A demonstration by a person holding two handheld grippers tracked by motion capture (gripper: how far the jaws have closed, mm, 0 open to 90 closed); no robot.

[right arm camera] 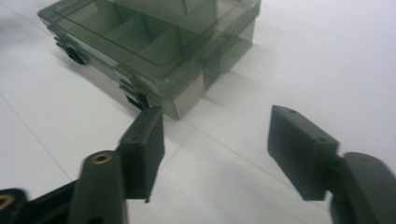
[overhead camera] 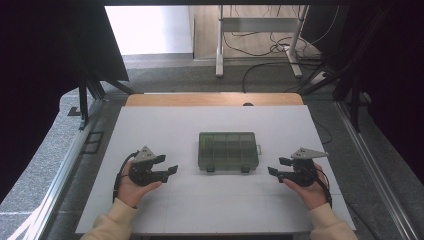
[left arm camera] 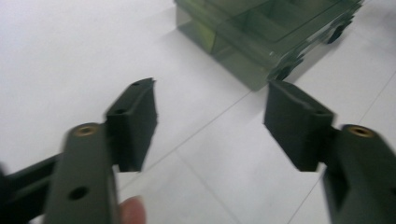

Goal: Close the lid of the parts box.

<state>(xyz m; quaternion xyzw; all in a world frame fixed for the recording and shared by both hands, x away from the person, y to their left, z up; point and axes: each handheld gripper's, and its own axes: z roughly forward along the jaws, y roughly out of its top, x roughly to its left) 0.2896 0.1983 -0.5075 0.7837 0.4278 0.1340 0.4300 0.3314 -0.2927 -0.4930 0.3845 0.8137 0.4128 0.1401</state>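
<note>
A closed, translucent dark-green compartment box (overhead camera: 228,150) lies in the middle of the white table top (overhead camera: 150,130), with two dark latches on its near side. My left gripper (overhead camera: 169,165) is held just left of the box's near left corner, pointing toward it, jaws open with nothing between them. My right gripper (overhead camera: 276,166) mirrors it at the near right corner, also open and empty. In the left gripper view the box (left arm camera: 261,28) sits beyond the spread jaws of my left gripper (left arm camera: 212,93). In the right gripper view the box (right arm camera: 154,42) lies ahead and to the left of my right gripper (right arm camera: 217,116).
A wooden strip (overhead camera: 215,99) runs along the table's far edge. Metal rails (overhead camera: 75,150) flank both sides. Beyond the table stand a desk frame (overhead camera: 257,30) and loose cables on the floor. Dark curtains hang at left and right.
</note>
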